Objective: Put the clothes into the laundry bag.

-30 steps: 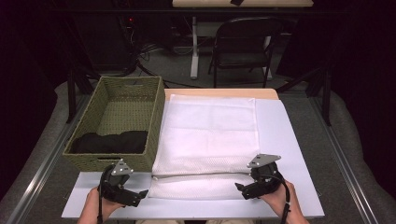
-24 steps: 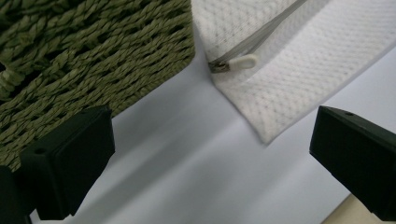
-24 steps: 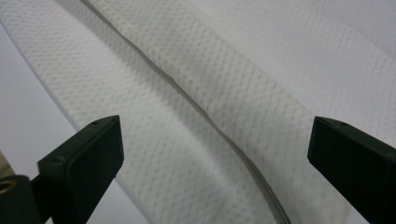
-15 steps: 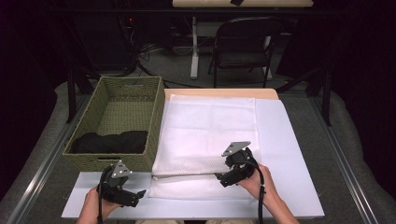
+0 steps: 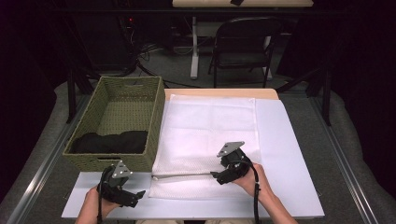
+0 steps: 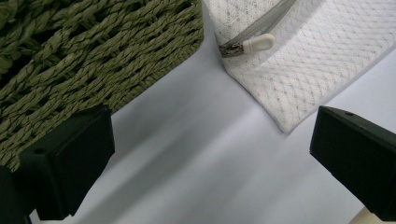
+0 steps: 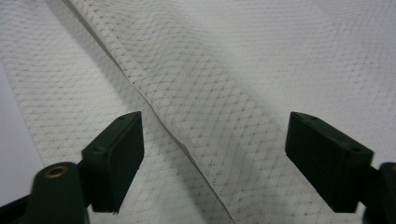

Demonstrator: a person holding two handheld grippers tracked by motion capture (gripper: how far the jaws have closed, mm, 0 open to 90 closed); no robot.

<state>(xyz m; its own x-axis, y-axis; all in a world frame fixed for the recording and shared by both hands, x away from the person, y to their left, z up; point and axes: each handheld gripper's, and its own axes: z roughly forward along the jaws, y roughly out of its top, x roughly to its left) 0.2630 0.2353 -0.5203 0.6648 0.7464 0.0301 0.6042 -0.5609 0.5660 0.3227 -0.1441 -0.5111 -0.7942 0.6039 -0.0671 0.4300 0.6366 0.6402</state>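
Note:
A white mesh laundry bag (image 5: 210, 130) lies flat on the pale table cover (image 5: 289, 154). Its grey zipper (image 5: 182, 176) runs along the near edge, and the white zipper pull (image 6: 259, 43) sits at the bag's left corner. My right gripper (image 5: 218, 177) rests over the zipper line near the bag's middle. Its jaws have just been closing a little but still stand open, with the mesh seam (image 7: 182, 144) lying between them, not pressed. My left gripper (image 5: 137, 196) is open and holds nothing, low over the cover between the basket corner and the bag's left corner.
A green woven basket (image 5: 112, 163) stands at the left against the bag, with a black cloth (image 5: 112, 141) in its near end. A dark folding chair (image 5: 243, 42) stands beyond the table's far edge. Bare cover lies to the right of the bag.
My right gripper has moved left along the bag's near edge, from the right corner to the middle. The left gripper has stayed put.

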